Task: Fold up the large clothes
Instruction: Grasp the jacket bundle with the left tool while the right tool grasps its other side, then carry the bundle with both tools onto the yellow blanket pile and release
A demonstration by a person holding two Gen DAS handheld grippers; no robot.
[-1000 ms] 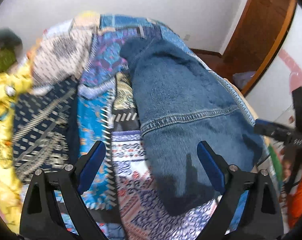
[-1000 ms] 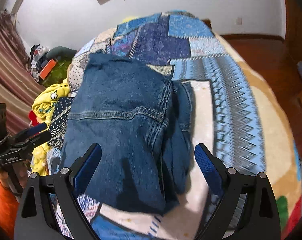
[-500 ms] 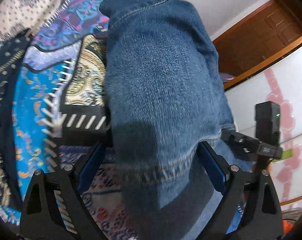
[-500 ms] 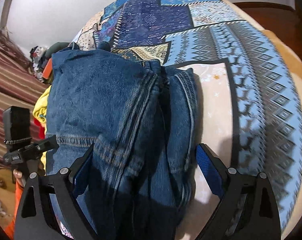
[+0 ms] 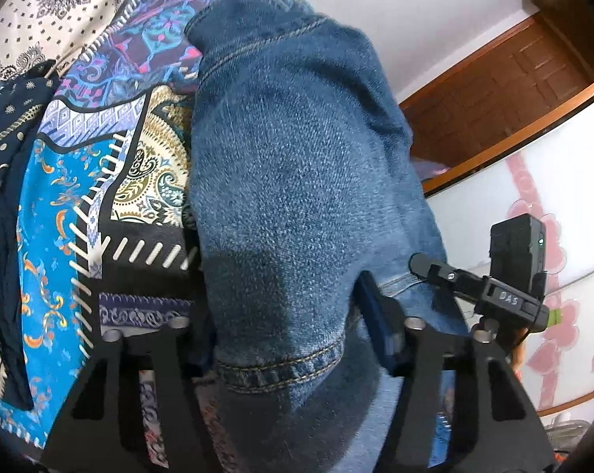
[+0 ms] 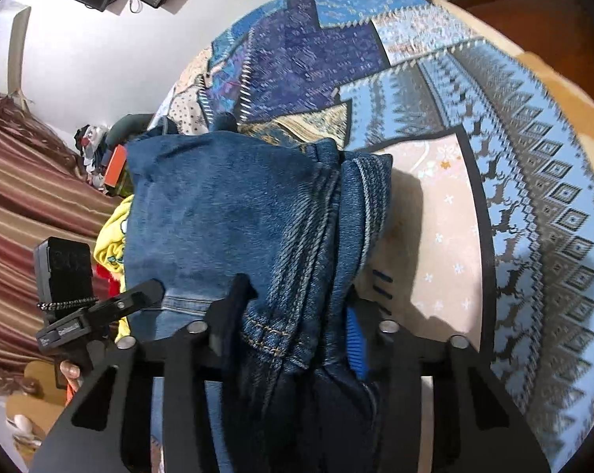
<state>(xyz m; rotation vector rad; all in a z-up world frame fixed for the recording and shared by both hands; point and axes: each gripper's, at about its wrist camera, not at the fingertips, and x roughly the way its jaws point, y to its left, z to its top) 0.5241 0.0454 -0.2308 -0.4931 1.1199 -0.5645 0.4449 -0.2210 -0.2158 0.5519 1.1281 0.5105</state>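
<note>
The blue jeans [image 5: 297, 181] fill the middle of the left wrist view. They lie folded on a patchwork bedspread [image 5: 60, 205] full of blue, purple and cream shapes. The left gripper [image 5: 285, 339] sits at the bottom of the frame. Its two fingers are pressed in on the near hem of the jeans, one on each side, so the cloth is squeezed between them. At the right edge of this view the right gripper [image 5: 494, 291] shows as a black bar with a small box on it. A brown wooden door [image 5: 494, 90] stands at the upper right.

In the right wrist view the jeans [image 6: 234, 220] sit in the middle and left of the frame, on the same bedspread [image 6: 533, 205]. The right gripper [image 6: 293, 335] is at the bottom, and its fingers pinch a thick bunch of denim seams between them. A yellow cloth [image 6: 110, 232] peeks out at the left, just beside the jeans. Striped curtains [image 6: 29, 197] hang at the far left.
</note>
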